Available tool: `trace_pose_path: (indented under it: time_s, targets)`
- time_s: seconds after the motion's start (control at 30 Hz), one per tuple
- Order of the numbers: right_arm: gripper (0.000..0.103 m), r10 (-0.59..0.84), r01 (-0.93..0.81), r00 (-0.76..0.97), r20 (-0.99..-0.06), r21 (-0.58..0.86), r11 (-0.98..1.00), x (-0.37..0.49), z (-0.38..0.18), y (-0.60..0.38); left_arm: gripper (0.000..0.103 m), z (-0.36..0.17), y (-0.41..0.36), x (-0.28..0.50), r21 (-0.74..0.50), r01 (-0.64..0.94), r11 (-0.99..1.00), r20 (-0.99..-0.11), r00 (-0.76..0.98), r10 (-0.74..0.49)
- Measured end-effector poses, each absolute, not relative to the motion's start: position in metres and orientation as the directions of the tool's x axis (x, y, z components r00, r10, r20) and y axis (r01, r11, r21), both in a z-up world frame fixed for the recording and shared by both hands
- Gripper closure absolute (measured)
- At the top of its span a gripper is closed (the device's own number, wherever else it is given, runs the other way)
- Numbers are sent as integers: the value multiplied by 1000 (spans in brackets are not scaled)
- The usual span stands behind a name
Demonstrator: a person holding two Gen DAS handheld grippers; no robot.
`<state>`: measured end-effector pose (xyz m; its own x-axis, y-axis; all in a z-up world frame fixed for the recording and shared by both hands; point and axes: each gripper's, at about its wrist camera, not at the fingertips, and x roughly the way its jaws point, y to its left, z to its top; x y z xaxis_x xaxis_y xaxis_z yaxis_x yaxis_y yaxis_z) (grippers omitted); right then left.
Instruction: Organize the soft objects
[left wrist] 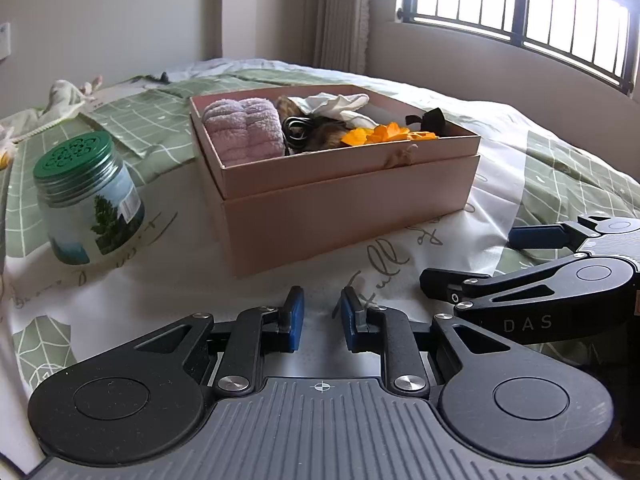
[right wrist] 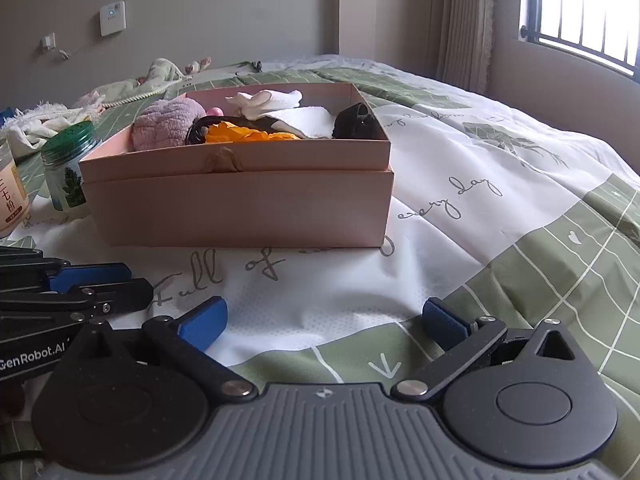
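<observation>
Tongs, left (left wrist: pixel 320 312) nearly together and right (right wrist: pixel 324 320) apart, both empty, rest on the bed (right wrist: pixel 460 208) before the box (right wrist: pixel 240 204) of soft things, whose crowded pile could spill if nudged.

On the bedspread (right wrist: pixel 460 184) you can read cursive script: "Full of" just in front of the pink box (right wrist: pixel 240 208), and "every day" to its right; the far line of script is too small to read. On the side of the left gripper (right wrist: pixel 68 284), at the near left of the right wrist view, you read "GenRobot.AI". On the right gripper (left wrist: pixel 532 276), at the near right of the left wrist view, you read "DAS". The tan jar (right wrist: pixel 10 200) at far left carries Chinese characters, not clearly legible.
</observation>
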<state>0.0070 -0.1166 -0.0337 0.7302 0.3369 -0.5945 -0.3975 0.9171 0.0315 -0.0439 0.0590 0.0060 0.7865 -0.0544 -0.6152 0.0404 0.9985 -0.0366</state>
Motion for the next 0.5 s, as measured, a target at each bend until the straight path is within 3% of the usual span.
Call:
trace_pose_path:
  time_s: [0.5]
  targets:
    - [0, 338, -398, 730, -594, 32, 917, 7, -34, -118, 80, 6, 59, -44, -34, 42, 999, -615, 786, -54]
